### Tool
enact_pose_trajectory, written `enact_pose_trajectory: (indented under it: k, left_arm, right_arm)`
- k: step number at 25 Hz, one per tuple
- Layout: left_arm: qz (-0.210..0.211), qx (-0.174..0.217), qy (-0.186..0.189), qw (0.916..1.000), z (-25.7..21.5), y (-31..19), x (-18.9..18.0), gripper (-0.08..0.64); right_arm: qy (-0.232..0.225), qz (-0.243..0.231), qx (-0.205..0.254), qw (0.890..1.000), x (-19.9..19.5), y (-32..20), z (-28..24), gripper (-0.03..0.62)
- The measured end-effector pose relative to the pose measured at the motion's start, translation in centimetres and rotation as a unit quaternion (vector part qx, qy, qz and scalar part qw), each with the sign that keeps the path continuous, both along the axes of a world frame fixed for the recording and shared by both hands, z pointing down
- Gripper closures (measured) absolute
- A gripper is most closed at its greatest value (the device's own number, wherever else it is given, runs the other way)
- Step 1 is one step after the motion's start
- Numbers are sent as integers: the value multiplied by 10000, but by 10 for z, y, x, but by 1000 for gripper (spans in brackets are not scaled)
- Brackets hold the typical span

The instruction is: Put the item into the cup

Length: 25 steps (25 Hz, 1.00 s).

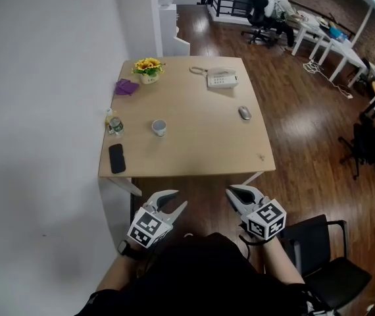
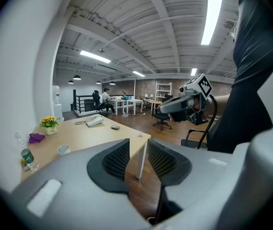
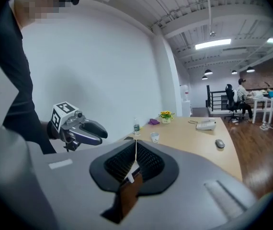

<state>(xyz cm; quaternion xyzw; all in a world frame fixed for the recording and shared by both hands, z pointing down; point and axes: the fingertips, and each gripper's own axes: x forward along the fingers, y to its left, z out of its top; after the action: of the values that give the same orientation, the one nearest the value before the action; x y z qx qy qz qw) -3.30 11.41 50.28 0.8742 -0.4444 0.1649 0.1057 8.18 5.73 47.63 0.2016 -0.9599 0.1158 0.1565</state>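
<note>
A pale tan wooden table point(image 1: 194, 147) stands on a dark reddish-brown plank floor point(image 1: 293, 120) beside a plain white wall point(image 1: 43, 78). On the table are a small white cup point(image 1: 158, 128), a flat black phone point(image 1: 116, 158), a crumpled purple cloth point(image 1: 126, 87), yellow flowers point(image 1: 148, 64) in a white pot, an off-white desk telephone point(image 1: 222, 78), a grey mouse point(image 1: 244, 112) and a clear green-labelled bottle point(image 1: 114, 125). Before the table's near edge, the grey-and-white left gripper point(image 1: 178, 201) and right gripper point(image 1: 231, 193) each carry a cube patterned in black-and-white squares.

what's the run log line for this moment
phase: before reach | left gripper: jaws apart, empty | right gripper: jaws together | both: short of table near edge | cup: upright on table, untouched
</note>
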Motion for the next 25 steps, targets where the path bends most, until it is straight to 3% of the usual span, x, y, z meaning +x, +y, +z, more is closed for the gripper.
enact_pose_trajectory:
  k: [12,16,25]
  left_arm:
    - [57,-171,125,9998,16,-53,4,442]
    - [118,-334,29,9994,25,-81,8,442]
    - [274,-725,-260,9967,63,-181,31,442]
  right_arm:
    - [521,188,233,9982,23,-75,27,541]
    - [907,397,415,9942,49,-130,51,529]
    - [2107,763,99,9745,124,-242,131,503]
